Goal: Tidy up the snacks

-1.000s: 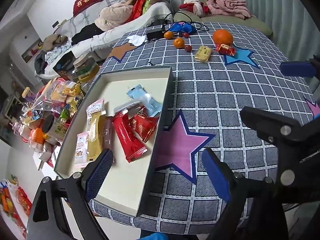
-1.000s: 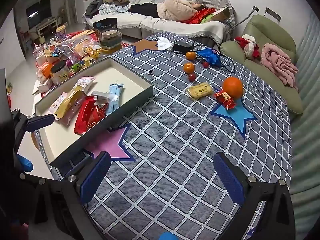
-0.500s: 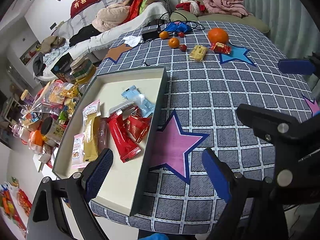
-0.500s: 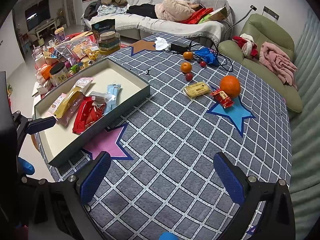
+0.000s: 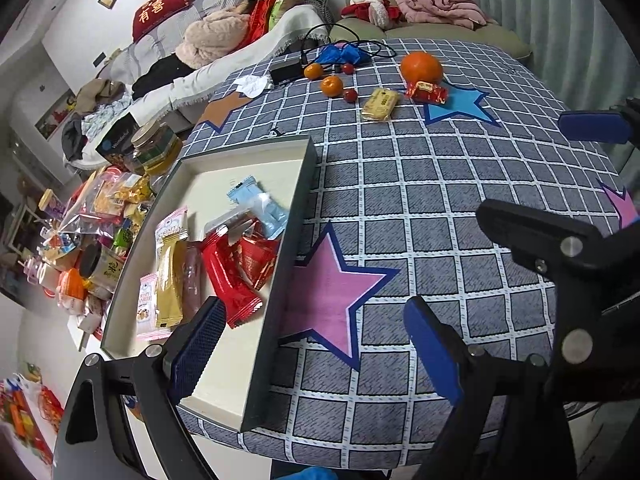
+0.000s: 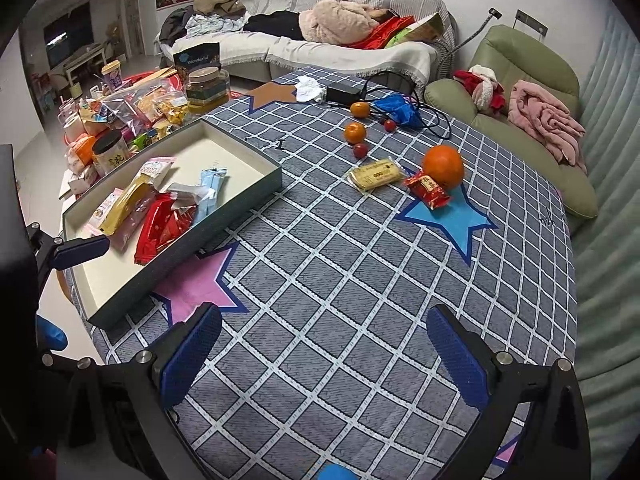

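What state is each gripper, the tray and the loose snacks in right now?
Left gripper: open, empty, over the tray's near end.
Right gripper: open, empty, above the cloth.
Tray: open, no lid, several packets inside.
Yellow packet: sealed, flat on the cloth, outside the tray.
Red packet: sealed, beside the big orange.

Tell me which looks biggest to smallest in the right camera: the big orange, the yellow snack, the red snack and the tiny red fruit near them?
1. Yellow snack and big orange: look about alike, so I won't rank them.
2. Red snack: a little smaller.
3. Tiny red fruit: smallest.

All sit at a similar depth, so nearness hardly matters.
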Motion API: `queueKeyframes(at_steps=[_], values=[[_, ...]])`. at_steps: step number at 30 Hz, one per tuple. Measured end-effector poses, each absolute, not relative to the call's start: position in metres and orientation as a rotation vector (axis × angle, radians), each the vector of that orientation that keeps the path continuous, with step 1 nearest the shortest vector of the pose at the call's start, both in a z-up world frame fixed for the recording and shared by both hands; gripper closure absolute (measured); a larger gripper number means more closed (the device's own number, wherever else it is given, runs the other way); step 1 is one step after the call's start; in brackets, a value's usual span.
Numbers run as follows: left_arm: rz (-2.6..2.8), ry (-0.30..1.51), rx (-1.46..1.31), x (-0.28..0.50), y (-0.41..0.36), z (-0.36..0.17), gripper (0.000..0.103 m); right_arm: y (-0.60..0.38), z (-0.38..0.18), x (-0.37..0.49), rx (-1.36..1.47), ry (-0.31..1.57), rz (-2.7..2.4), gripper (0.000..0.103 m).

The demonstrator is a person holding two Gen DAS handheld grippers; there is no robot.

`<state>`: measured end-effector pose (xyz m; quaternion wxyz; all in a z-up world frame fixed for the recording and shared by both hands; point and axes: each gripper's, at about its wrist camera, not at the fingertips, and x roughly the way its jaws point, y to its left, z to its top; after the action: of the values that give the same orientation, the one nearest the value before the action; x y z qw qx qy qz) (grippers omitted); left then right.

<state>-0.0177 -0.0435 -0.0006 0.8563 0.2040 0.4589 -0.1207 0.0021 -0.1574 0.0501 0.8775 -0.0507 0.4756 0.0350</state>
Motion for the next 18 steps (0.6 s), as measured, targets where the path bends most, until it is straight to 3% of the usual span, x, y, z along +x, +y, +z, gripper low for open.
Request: queueKeyframes(at_steps=[18], values=[[-0.304,0.97,0.502,-0.023,-0.097,-0.01,0.011,-0.208,0.037,-0.015,-0.032,1.001,0.017,0.0]])
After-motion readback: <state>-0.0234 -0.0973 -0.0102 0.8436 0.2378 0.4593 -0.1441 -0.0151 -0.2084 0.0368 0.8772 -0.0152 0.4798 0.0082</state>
